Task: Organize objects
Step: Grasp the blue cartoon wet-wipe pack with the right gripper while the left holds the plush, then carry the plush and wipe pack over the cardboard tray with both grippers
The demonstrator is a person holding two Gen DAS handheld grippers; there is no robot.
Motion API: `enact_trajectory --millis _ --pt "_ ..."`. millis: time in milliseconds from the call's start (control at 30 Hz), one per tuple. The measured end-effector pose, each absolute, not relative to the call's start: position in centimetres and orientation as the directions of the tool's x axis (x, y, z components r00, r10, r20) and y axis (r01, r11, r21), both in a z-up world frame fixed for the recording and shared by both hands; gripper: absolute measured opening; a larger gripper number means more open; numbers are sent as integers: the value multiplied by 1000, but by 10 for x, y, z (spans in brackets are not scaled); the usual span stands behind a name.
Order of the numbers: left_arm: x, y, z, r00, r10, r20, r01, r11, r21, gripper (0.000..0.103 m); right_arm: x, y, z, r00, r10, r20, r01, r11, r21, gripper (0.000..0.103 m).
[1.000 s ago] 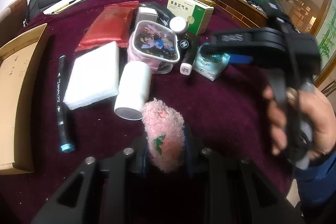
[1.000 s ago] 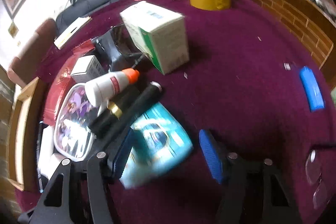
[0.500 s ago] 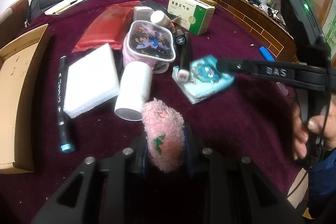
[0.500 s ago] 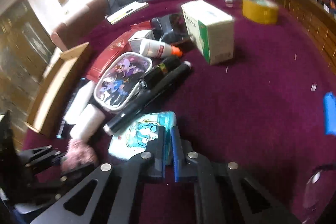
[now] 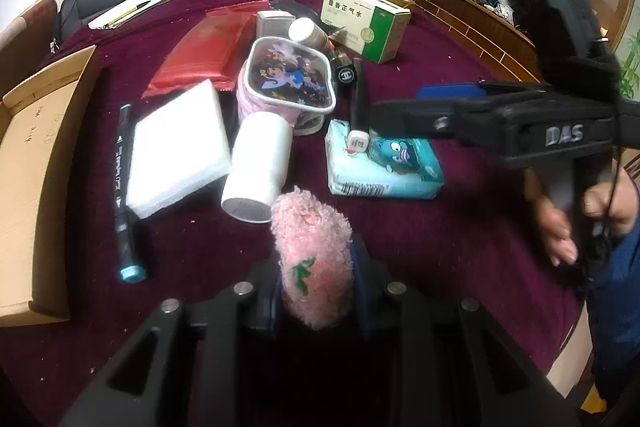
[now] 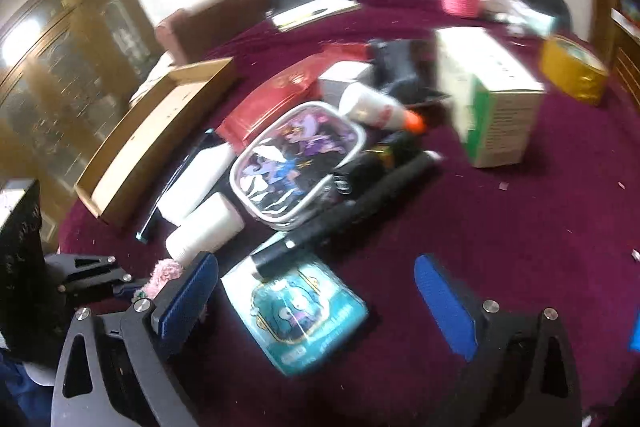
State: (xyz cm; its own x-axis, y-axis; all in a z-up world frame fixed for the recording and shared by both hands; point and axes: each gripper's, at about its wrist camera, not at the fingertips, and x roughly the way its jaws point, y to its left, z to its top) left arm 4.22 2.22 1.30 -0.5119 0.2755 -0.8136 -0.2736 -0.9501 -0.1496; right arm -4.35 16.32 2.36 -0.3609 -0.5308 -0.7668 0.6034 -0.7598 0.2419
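The left tool (image 5: 316, 291) grips the pink toy (image 5: 312, 255); the right tool (image 6: 316, 291), just spread wide over the tissue pack (image 6: 296, 307), may nudge the black pen (image 6: 352, 215) beside it.

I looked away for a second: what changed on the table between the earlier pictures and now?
The right gripper dragged the tissue pack nearer, then let go; its jaws have just been opening and the pack lies free between them. The left gripper stayed clamped on the pink plush toy. Everything else kept its place.
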Motion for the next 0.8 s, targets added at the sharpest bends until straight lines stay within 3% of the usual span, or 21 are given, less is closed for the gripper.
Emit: enact_trajectory --millis 33,100,267,333,467,500,533,800 --pt "43 22 13 -511 275 -814 -276 -950 -148 28 -40 156 20 -332 -525 -783 628 -743 232 80" --pt "45 21 13 -511 273 -815 -280 -949 -143 28 -29 148 15 -299 -502 -811 668 -717 198 60" --pt "44 20 12 -513 273 -814 -276 -950 -145 28 -15 134 13 -346 -449 -824 714 -695 78 61" --pt "45 21 12 -514 269 -815 -274 -951 -142 28 -12 125 8 -349 -405 -845 719 -694 36 72" --pt "46 19 12 -513 271 -815 -275 -951 -143 28 3 119 10 -426 -354 -833 726 -683 -82 73" --pt "46 19 12 -514 269 -814 -275 -951 -141 28 3 120 10 -430 -353 -831 717 -692 -78 68" --pt "46 20 12 -517 266 -814 -275 -952 -137 28 3 121 11 -431 -355 -829 709 -701 -68 55" --pt "51 16 17 -535 291 -793 -279 -947 -160 25 29 140 18 -481 -370 -795 612 -791 -2 51"
